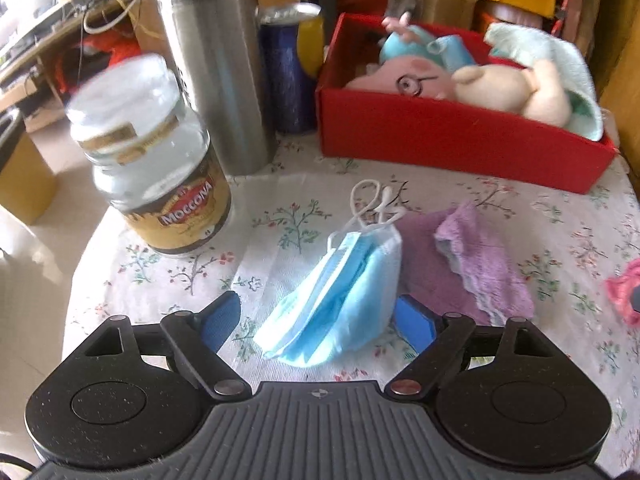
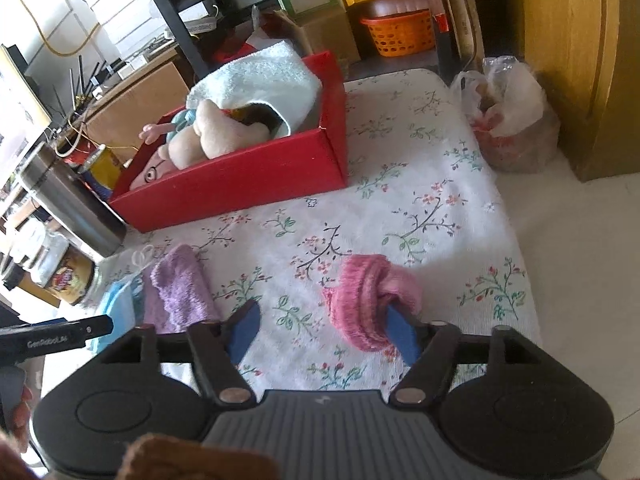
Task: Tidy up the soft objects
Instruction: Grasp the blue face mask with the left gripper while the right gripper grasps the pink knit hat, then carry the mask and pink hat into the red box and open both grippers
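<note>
A Moccona jar (image 1: 160, 184), a steel flask (image 1: 216, 64) and a blue can (image 1: 284, 68) crowd the worktop's (image 1: 560, 216) far left corner beside the red box (image 1: 460, 140) of plush toys (image 1: 500, 88). Left tongs (image 1: 318, 320) spread wide around the blue mask (image 1: 340, 296), beside the purple cloth (image 1: 472, 264). Right tongs (image 2: 324, 332) apart, one finger against the pink cloth (image 2: 368, 300). Cardboard boxes (image 2: 320, 16) clutter the room; the pink cloth is cut off in the left view.

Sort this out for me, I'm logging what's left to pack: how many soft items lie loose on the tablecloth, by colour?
Blue: 1, the face mask
Purple: 1, the purple cloth
Pink: 1, the pink cloth
Total: 3 outside the red box
</note>
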A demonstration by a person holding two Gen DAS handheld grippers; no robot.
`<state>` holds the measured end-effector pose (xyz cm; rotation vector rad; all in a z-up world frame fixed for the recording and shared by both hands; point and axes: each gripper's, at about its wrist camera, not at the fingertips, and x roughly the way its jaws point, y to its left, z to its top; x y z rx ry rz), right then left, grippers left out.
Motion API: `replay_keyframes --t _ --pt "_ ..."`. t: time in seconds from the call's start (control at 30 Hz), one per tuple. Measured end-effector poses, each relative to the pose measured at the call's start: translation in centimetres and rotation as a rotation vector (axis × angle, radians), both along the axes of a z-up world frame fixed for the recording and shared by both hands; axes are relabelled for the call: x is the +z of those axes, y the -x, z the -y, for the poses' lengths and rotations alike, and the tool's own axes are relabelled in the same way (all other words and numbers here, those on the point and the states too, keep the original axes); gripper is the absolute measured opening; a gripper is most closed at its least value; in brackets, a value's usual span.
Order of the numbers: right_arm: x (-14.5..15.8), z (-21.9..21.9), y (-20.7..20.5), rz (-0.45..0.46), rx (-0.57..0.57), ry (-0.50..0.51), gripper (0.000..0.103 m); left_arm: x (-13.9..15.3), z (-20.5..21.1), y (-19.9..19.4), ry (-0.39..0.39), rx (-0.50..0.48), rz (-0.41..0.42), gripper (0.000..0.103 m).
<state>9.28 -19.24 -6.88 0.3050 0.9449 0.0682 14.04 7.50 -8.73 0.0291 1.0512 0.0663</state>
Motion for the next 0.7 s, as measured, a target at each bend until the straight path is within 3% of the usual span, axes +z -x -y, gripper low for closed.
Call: replay_keyframes --t 0.13,0.23,0.27,0.33,0.37,0.4,0.57,0.7 --pt "-0.1 0.0 -0.6 0.018 -0.006 0.073 0.048 -1.3 -0.2 -1.1 0.01 0.009 -0.014 0.079" --pt "-0.3 1.0 -0.9 0.006 -0.034 0.025 0.051 -1.9 -0.4 -1.7 0.061 0.017 -0.028 0.067" --pt "-0.4 1.3 -1.0 0.001 -0.041 0.011 0.051 -1.9 -0.1 -1.7 0.043 0.017 -0.021 0.063" --pt "-0.7 1.8 -1.1 -0.006 -0.055 0.011 0.052 -1.8 0.4 -1.6 0.034 -0.001 -0.015 0.044" --pt "-0.9 2.2 -1.3 -0.014 -0.066 0.009 0.052 -1.6 0.5 -1.7 0.06 -0.002 -0.02 0.026" --pt "-1.2 2.5 -1.3 -0.023 -0.077 0.002 0.052 -1.5 0.5 -1.7 0.069 0.007 -0.027 0.02" --pt "-2.8 4.0 -2.1 -0.071 -0.132 -0.058 0.053 -1.3 0.7 -1.4 0.069 0.001 -0.033 0.016" --pt "-2.7 3.9 -2.2 -0.05 -0.12 -0.042 0.051 -1.1 0.4 -1.1 0.095 0.005 -0.047 0.016"
